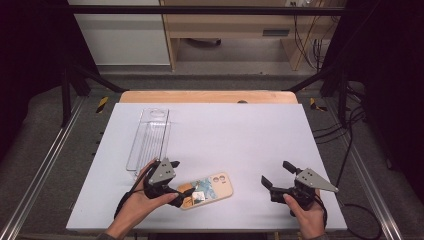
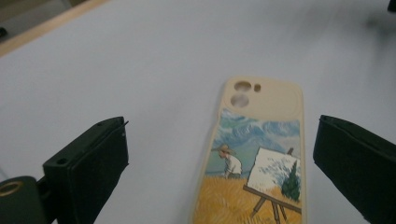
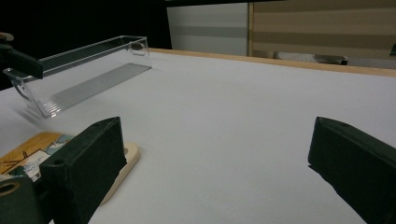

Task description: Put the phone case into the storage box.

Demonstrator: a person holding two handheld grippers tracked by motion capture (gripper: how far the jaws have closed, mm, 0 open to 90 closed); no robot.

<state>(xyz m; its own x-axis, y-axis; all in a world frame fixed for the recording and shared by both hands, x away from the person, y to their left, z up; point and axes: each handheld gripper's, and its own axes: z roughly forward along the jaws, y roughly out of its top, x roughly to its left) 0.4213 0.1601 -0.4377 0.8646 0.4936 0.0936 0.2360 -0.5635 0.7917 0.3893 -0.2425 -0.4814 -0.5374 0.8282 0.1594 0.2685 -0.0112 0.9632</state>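
This looks like a lab set up for recording: a white-topped bench (image 1: pixel 250 130) stands inside a black metal frame (image 1: pixel 200 9) with dark curtains at both sides, aluminium rails (image 1: pixel 45 160) run along the grey floor, cables (image 1: pixel 345 135) trail at the right, and plain wooden furniture (image 1: pixel 225 25) stands behind

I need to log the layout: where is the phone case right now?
In the high view the phone case lies flat near the table's front edge, left of centre, beside the left gripper and just in front of the clear tray.
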